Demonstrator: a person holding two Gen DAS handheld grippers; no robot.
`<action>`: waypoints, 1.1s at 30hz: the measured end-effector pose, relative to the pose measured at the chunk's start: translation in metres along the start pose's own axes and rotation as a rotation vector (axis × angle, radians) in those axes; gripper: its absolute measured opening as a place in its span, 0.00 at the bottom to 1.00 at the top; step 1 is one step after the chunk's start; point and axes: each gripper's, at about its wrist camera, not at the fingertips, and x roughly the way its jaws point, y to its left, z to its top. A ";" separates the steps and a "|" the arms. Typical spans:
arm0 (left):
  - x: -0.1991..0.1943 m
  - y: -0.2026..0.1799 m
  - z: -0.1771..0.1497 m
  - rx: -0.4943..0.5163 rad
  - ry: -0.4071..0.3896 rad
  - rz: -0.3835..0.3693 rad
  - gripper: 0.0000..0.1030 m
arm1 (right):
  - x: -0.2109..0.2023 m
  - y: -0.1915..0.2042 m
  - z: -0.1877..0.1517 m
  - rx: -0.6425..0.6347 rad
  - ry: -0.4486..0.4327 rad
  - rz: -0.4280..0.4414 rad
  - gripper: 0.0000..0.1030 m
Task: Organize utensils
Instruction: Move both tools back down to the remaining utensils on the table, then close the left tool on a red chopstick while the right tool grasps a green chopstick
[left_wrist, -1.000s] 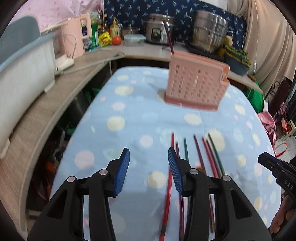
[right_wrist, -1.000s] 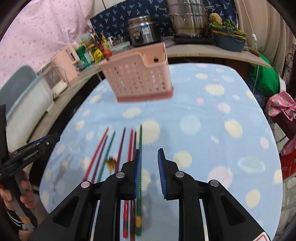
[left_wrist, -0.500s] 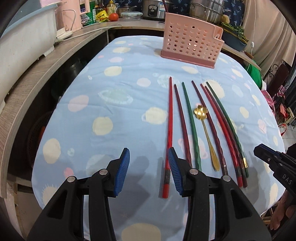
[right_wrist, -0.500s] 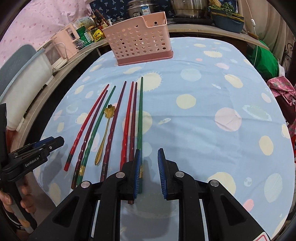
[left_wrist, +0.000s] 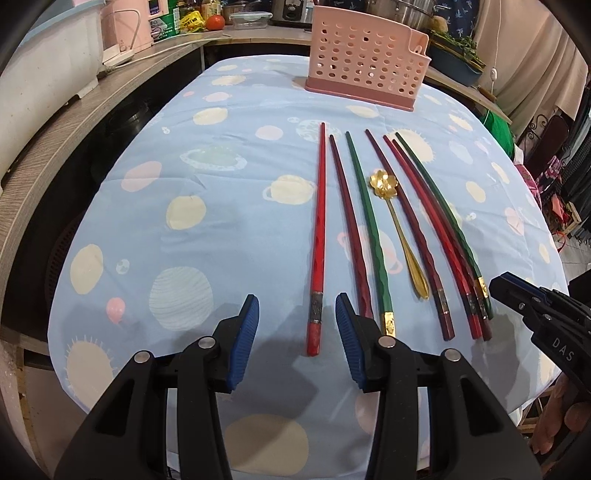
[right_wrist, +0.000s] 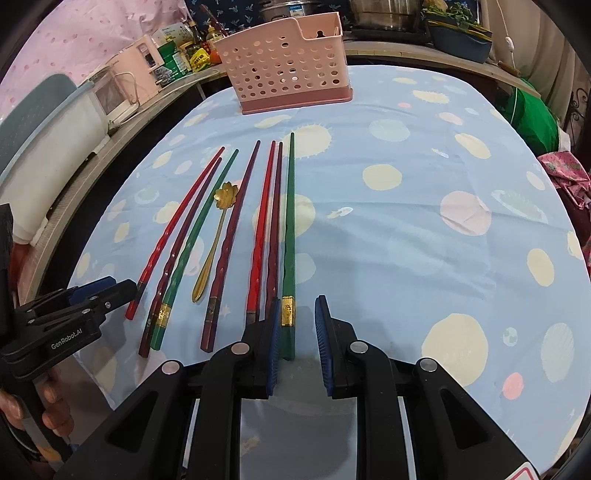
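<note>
Item 1, bench (left_wrist: 229, 229): covered by a light blue cloth printed with planets and suns. It carries every item I list below.

Item 2, pink basket (left_wrist: 365, 68): perforated plastic holder standing upright at the far end of the bench, well apart from the utensils. From the right wrist view I see something pale inside its smaller compartment; I cannot tell what.

Item 3, chopsticks: seven, lying roughly parallel on the cloth, thin tips toward the basket, thick ends toward me. In order from my left: bright red chopstick (left_wrist: 318, 236), a dark maroon one, a green one with a gold band, another maroon, then a tight group of red, maroon and green chopstick (right_wrist: 289, 236), the last three touching or nearly so.

Item 4, gold spoon (left_wrist: 399, 225): flower-shaped bowl pointing toward the basket, lying between the left green chopstick and the middle maroon one.

Item 5, left claw (left_wrist: 297, 332): I hold it partly open and empty, pointing steeply down. The thick end of the bright red chopstick lies between its blue pads, untouched.

Item 6, right claw (right_wrist: 295, 332): narrowly open, nothing gripped. The gold-banded end of the outermost green chopstick sits in the gap, close to the left pad; whether it touches I cannot tell.
</note>
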 end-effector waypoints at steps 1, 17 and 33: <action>0.001 0.000 -0.001 0.002 0.002 0.001 0.40 | 0.000 0.000 -0.001 0.001 -0.001 -0.001 0.19; 0.008 0.001 -0.006 0.017 0.004 0.021 0.22 | 0.003 -0.001 -0.006 0.005 0.009 0.003 0.19; 0.008 -0.001 -0.006 0.017 0.004 0.025 0.13 | 0.012 0.002 -0.005 -0.017 0.009 -0.008 0.11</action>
